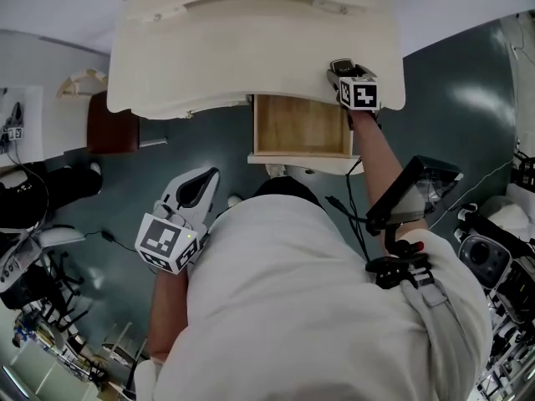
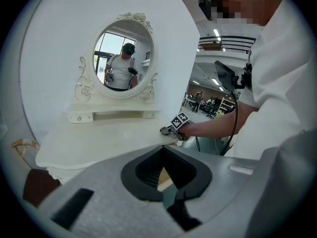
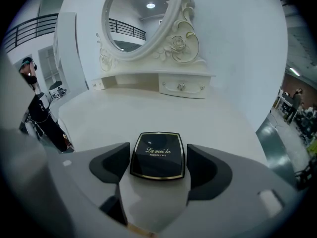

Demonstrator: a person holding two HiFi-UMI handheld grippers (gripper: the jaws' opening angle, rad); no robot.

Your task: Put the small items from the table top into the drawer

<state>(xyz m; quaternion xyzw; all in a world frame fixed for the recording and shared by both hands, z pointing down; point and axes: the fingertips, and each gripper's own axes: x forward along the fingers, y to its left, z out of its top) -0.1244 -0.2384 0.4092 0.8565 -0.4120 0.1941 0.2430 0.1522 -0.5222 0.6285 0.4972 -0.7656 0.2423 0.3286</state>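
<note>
White vanity corner in a large hall
A white dressing table [image 1: 251, 48] with an ornate oval mirror [image 2: 124, 53] stood against a white wall [image 3: 237, 33] on a dark teal floor [image 1: 451, 132]; ceiling lights [image 2: 216, 32] shone beyond.

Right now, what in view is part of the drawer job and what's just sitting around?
Job:
powder compact on the table top, between the right gripper pads, jaws open, not gripped
open drawer, visible part bare

Not the job:
oval mirror
small shelf drawer under it
left gripper, shut, empty, off the table
</note>
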